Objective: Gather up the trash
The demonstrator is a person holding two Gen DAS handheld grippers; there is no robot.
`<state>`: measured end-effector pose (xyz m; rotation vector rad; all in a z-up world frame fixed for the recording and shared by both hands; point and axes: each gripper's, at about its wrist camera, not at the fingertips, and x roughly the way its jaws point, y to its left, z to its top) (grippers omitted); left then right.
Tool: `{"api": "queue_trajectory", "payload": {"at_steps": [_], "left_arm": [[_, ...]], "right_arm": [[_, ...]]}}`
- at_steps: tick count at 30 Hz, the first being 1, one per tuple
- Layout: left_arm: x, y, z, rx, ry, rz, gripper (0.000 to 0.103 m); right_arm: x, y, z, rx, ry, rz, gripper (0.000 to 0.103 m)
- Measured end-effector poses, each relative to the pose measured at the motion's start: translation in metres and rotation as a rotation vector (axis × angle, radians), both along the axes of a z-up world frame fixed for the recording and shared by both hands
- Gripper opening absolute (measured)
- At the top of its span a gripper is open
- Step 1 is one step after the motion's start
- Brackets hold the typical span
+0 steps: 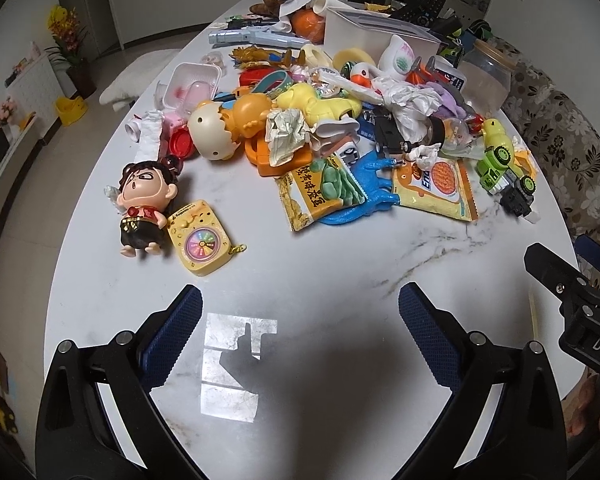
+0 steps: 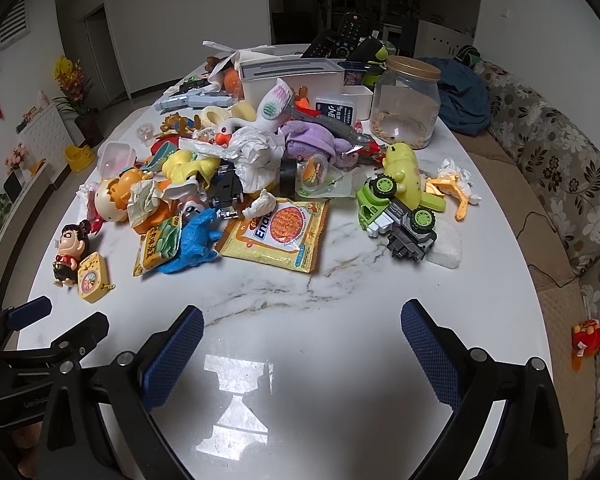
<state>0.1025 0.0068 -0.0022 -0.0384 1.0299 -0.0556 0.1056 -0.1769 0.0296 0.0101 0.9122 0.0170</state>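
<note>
A pile of toys and trash covers the far half of a white marble table (image 1: 340, 264). Trash in it: a yellow snack wrapper (image 1: 436, 190) (image 2: 278, 234), a green-and-yellow snack bag (image 1: 320, 190) (image 2: 160, 246), crumpled paper (image 1: 288, 134) (image 2: 142, 202) and crumpled white tissue (image 1: 410, 110) (image 2: 256, 160). My left gripper (image 1: 300, 312) is open and empty above the bare near end of the table. My right gripper (image 2: 302, 326) is open and empty too, to the right of the left one, also short of the pile.
Toys around the trash: a doll (image 1: 144, 204), a yellow spinner toy (image 1: 202, 238), a blue dinosaur (image 2: 198, 242), a green truck (image 2: 396, 212). A white box (image 2: 292, 76) and a plastic jar (image 2: 406, 102) stand at the back. A floral sofa (image 2: 560, 168) runs along the right.
</note>
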Motion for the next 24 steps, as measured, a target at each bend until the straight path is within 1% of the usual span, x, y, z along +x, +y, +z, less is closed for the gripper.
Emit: {"api": "queue_trajectory", "payload": {"at_steps": [5,24], "left_arm": [[0.0004,0.0027,-0.0023,-0.005,0.011,0.008,0.096],[-0.0028,0.0063,-0.0018,0.017,0.005,0.016,0.096]], "right_arm": [[-0.0012,0.0008,0.0005,-0.003,-0.001,0.000,0.098],[-0.0077,0.0041,0.0010,-0.005,-0.002,0.004,0.098]]}}
